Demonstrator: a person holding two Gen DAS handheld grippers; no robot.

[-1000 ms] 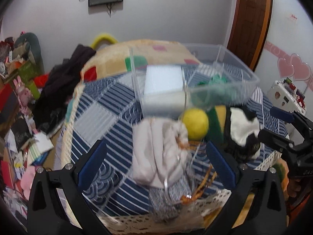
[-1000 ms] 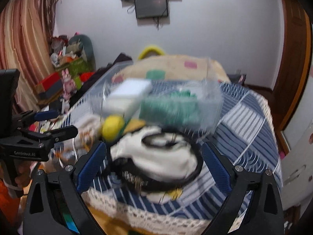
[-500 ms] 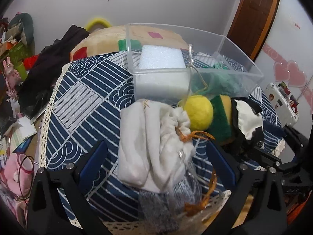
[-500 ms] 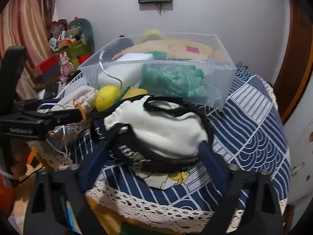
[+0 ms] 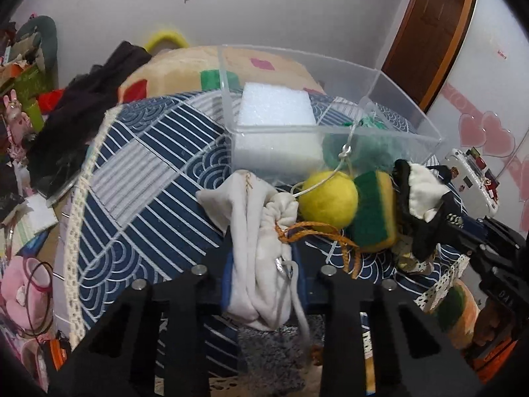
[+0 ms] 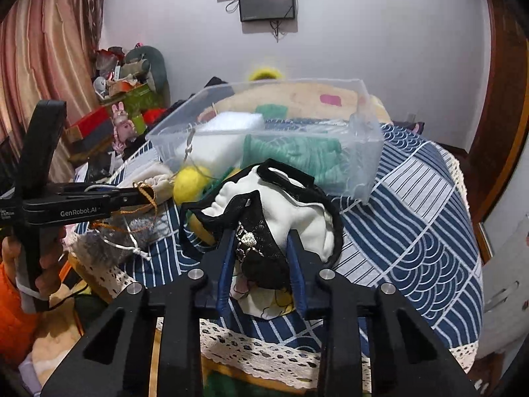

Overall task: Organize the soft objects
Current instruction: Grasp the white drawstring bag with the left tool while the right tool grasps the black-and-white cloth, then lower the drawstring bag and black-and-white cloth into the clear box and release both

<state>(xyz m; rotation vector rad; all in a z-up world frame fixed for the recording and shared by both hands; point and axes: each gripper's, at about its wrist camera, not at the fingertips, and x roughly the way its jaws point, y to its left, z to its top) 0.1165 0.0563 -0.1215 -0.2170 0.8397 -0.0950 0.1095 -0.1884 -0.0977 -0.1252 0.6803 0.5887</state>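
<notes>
Both closed since earlier | left hand-held gripper clamps white pouch | right hand-held gripper clamps black-white cloth

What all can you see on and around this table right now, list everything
clear bin: 1, transparent, back of table
foam block: 1, white, inside bin
green cloth: 1, inside bin
ball: 1, yellow, before bin
sponge: 1, green-yellow, beside ball
drawstring pouch: 1, off-white, front
black-and-white pouch: 1, front
tablecloth: 1, navy patterned
left gripper: shut on drawstring pouch
right gripper: shut on black-and-white pouch
</notes>
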